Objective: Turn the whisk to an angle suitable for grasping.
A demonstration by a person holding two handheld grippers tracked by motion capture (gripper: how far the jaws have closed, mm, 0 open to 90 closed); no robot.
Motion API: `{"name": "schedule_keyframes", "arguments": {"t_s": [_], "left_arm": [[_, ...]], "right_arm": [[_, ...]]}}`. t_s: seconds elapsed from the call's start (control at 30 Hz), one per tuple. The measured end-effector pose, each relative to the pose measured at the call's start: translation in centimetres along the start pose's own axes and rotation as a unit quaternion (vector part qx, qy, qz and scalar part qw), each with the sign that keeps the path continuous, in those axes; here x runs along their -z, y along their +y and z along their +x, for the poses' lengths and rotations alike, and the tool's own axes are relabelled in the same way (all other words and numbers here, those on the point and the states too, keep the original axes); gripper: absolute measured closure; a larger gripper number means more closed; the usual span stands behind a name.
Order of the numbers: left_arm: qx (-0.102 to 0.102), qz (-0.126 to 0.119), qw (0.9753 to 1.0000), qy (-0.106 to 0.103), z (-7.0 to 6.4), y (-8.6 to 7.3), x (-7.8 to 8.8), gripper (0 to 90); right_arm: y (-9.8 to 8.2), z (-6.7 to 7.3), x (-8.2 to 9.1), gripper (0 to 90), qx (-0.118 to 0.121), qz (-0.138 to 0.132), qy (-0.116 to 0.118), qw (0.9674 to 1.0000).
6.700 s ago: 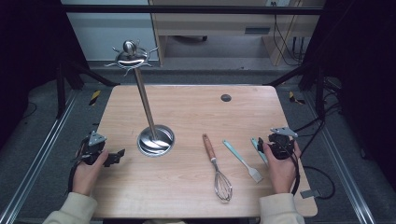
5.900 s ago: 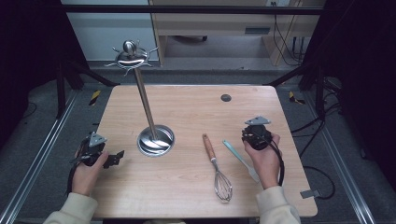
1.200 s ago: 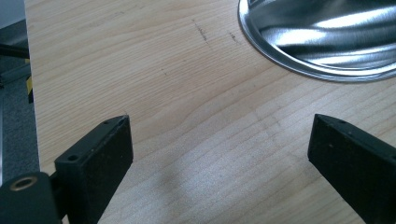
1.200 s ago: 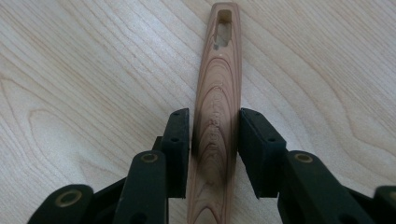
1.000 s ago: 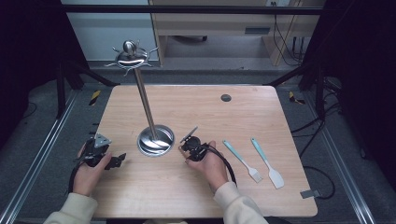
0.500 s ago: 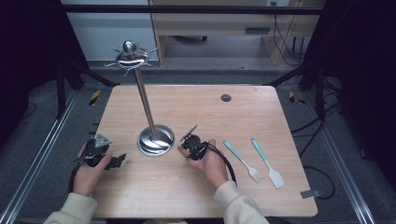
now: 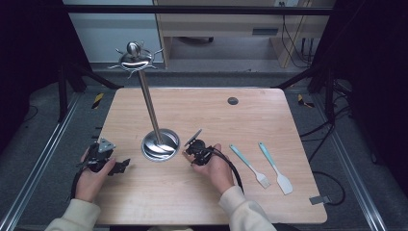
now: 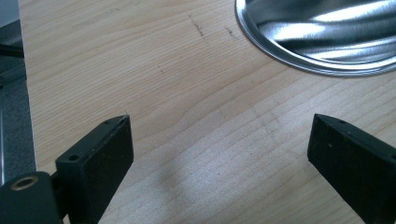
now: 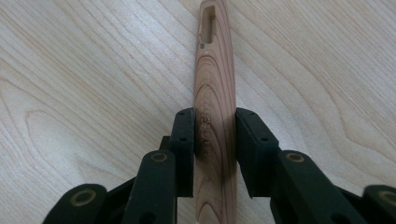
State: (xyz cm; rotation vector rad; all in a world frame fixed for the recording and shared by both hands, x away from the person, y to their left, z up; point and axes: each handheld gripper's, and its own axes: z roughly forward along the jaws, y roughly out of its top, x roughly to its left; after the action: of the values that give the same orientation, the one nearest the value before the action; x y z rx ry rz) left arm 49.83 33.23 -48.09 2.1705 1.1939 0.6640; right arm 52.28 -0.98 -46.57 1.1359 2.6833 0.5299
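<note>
My right gripper (image 9: 212,140) is clenched on the wooden handle (image 9: 213,93) of the whisk, and its slot end points away from me over the table (image 7: 240,120). Seconds ago the whisk lay between the stand and the two turquoise tools; now I hold it just right of the stand base (image 7: 160,144), so it has moved to the left. In the last second my hand has hardly moved. The fork (image 7: 249,165) and the spatula (image 7: 275,168) lie to the right, near each other. My left gripper (image 8: 219,158) rests with jaws wide apart and empty, near the base rim. I think the whisk should go on a hook (image 7: 133,58) of the stand, so lifting comes next.
</note>
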Motion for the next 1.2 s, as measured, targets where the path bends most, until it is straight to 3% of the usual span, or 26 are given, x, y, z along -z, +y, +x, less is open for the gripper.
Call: {"name": "schedule_keyframes", "arguments": {"t_s": [0.9,1.2], "left_arm": [[0.000,-0.001,1.0000,-0.002,-0.04,-0.01,-0.06,6.6],[-0.001,0.001,1.0000,-0.002,-0.02,0.00,-0.03,6.6]], "right_arm": [[-0.01,0.04,-0.46,68.0,0.008,0.019,-0.002,0.9998],[-0.04,-0.02,-0.23,68.1,0.000,0.017,0.010,0.9998]]}}
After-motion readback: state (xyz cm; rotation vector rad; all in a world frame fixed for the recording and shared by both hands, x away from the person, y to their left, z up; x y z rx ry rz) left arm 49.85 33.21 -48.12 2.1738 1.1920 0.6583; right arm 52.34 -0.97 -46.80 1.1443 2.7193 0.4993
